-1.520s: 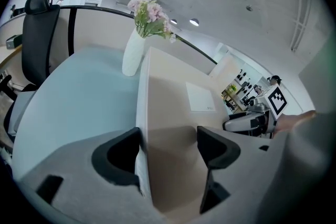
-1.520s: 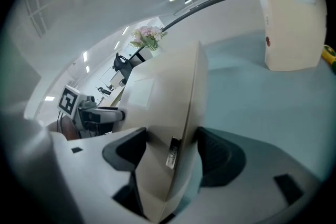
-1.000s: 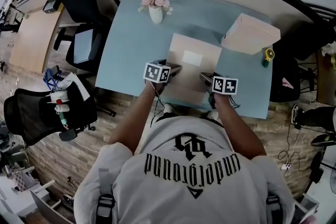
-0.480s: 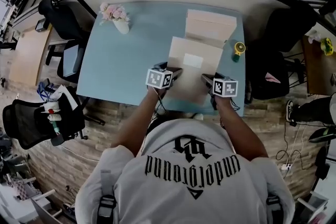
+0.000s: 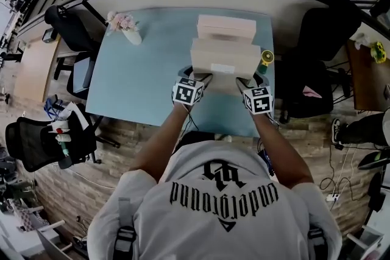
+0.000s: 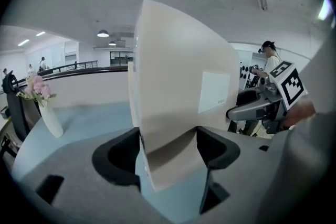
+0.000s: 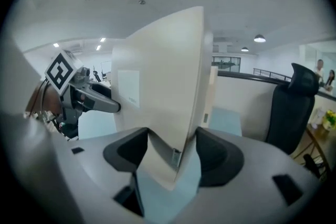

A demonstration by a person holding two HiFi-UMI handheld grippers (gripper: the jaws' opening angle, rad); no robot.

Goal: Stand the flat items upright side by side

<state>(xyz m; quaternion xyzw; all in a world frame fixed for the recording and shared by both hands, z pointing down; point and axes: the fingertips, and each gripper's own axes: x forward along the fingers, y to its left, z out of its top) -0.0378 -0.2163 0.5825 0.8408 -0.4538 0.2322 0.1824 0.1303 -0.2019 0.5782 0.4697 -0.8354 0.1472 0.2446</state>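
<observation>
Head view: L gripper (image 5: 196, 77) & R gripper (image 5: 245, 82) clamp flat box (image 5: 225, 58) upright, R jaws just tightening; 2nd box (image 5: 226, 27) behind.

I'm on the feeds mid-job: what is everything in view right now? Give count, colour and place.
held box: 1, tan with a white label, tilted up over the table's near middle
rear box: 1, tan, just behind the held box
table: 1, light blue, centre
vase: 1, white with pink flowers, table's far left corner
round object: 1, yellow on a green base, right of the boxes; too small to identify
chair: 3, black, two left of the table, one right
shirt: 1, grey with black print, bottom of head view
left tool: 1, grey, shut on the held box's left corner
right tool: 1, grey, shut on its right corner
</observation>
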